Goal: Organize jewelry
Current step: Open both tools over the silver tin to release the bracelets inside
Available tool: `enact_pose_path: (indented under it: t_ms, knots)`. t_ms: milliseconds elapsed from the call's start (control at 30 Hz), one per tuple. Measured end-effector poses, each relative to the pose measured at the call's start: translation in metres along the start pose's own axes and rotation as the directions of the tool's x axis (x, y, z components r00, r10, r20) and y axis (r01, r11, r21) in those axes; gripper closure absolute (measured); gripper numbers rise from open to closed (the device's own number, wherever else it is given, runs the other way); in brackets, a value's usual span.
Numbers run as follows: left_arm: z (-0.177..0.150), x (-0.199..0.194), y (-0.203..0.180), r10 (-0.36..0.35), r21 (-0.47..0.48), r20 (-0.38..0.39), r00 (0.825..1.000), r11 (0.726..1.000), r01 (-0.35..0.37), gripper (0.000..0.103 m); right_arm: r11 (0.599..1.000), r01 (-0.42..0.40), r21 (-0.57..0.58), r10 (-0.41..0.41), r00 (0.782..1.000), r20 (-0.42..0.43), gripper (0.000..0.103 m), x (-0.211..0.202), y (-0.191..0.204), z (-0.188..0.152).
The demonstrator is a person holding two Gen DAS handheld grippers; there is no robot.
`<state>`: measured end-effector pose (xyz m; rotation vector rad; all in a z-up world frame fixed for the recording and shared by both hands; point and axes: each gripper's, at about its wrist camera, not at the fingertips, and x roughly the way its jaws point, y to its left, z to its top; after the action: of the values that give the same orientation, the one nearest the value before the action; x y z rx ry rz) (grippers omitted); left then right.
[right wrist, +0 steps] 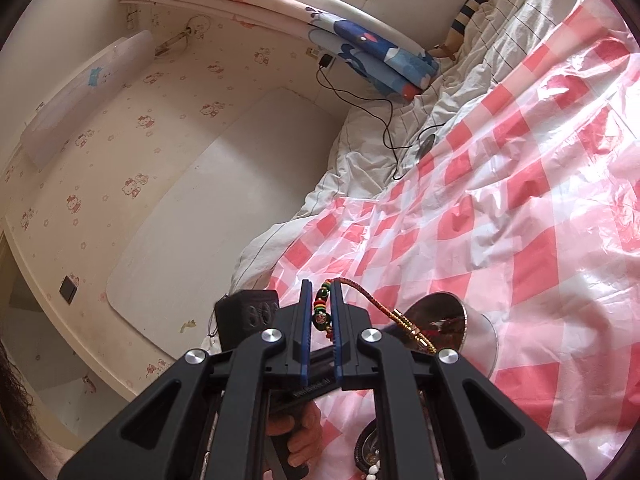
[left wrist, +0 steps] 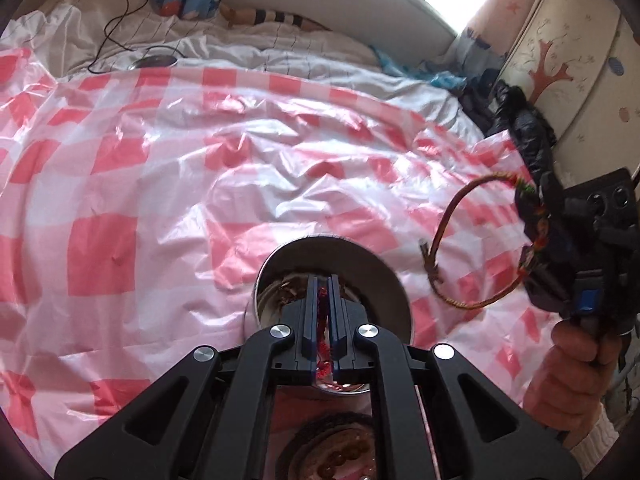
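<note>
Right wrist view: right tongs point(right wrist: 322, 308) pinch a beaded bracelet point(right wrist: 322, 316) above the steel bowl point(right wrist: 478, 330), seemingly for dropping in, while left tongs point(left wrist: 325, 300) clamp a red cord point(left wrist: 321, 312).

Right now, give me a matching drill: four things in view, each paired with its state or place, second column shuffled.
Column 1:
1. cord bracelet
2. red strand
3. steel cup
4. black cable

Column 2:
A. clamped in the left gripper
B. lying on its side on the checked sheet
C. held in the air by the right gripper
D. trailing over the white quilt

Pairs: 1-C, 2-A, 3-B, 4-D
</note>
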<state>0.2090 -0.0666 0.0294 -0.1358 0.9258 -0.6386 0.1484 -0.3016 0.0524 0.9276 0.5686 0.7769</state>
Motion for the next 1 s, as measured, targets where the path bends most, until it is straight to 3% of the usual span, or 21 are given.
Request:
enact_pose_path:
  t_ms: [67, 200, 333, 367, 467, 633, 667, 700, 733, 767, 800, 900, 1000]
  knots:
    - [0.0, -0.005, 0.002, 0.003, 0.002, 0.003, 1.0, 1.0, -0.003, 0.094, 1.0, 0.012, 0.002, -0.012, 1.0, -0.005, 0.093, 0.004, -0.003, 0.001]
    - [0.001, -0.039, 0.013, 0.019, -0.03, 0.101, 0.995, 0.999, -0.016, 0.059, 0.999, 0.037, -0.012, -0.037, 0.999, -0.017, 0.093, 0.018, -0.004, 0.004]
    - [0.004, -0.066, 0.039, 0.039, -0.13, 0.17, 0.985, 0.991, -0.016, 0.057, 0.977, 0.155, -0.145, -0.168, 0.982, -0.083, 0.093, 0.045, 0.004, -0.004]
    - [0.005, -0.071, 0.044, 0.046, -0.154, 0.184, 0.982, 0.988, -0.017, 0.057, 0.961, 0.197, -0.194, -0.22, 0.97, -0.106, 0.093, 0.053, 0.005, -0.009]
    - [0.007, -0.079, 0.052, 0.045, -0.185, 0.207, 0.977, 0.983, -0.006, 0.056, 0.883, 0.319, -0.343, -0.393, 0.903, -0.172, 0.093, 0.083, 0.006, -0.027]
    - [0.008, -0.077, 0.044, 0.048, -0.156, 0.194, 0.98, 0.988, -0.017, 0.054, 0.781, 0.396, -0.483, -0.547, 0.806, -0.225, 0.093, 0.116, 0.002, -0.047]
    - [0.008, -0.076, 0.042, 0.051, -0.146, 0.188, 0.981, 0.989, -0.023, 0.053, 0.77, 0.4, -0.498, -0.562, 0.794, -0.231, 0.09, 0.118, 0.003, -0.048]
    - [0.007, -0.074, 0.039, 0.053, -0.134, 0.181, 0.982, 0.991, -0.029, 0.053, 0.759, 0.406, -0.51, -0.573, 0.788, -0.225, 0.073, 0.117, 0.005, -0.049]
    - [0.007, -0.074, 0.037, 0.056, -0.124, 0.178, 0.982, 0.992, -0.034, 0.052, 0.747, 0.414, -0.52, -0.583, 0.784, -0.213, 0.051, 0.114, 0.009, -0.049]
    - [0.007, -0.074, 0.034, 0.058, -0.114, 0.176, 0.983, 0.993, -0.038, 0.052, 0.736, 0.426, -0.526, -0.589, 0.786, -0.186, 0.048, 0.109, 0.014, -0.047]
    - [0.007, -0.074, 0.031, 0.061, -0.102, 0.176, 0.983, 0.994, -0.043, 0.05, 0.743, 0.419, -0.522, -0.569, 0.806, -0.162, 0.048, 0.1, 0.021, -0.044]
    - [0.006, -0.075, 0.026, 0.071, -0.08, 0.178, 0.981, 0.995, -0.057, 0.047, 0.758, 0.421, -0.498, -0.533, 0.84, -0.103, 0.047, 0.074, 0.041, -0.034]
    - [0.003, -0.078, 0.024, 0.085, -0.054, 0.175, 0.981, 0.996, -0.076, 0.047, 0.743, 0.448, -0.497, -0.553, 0.829, -0.081, 0.047, 0.045, 0.054, -0.037]
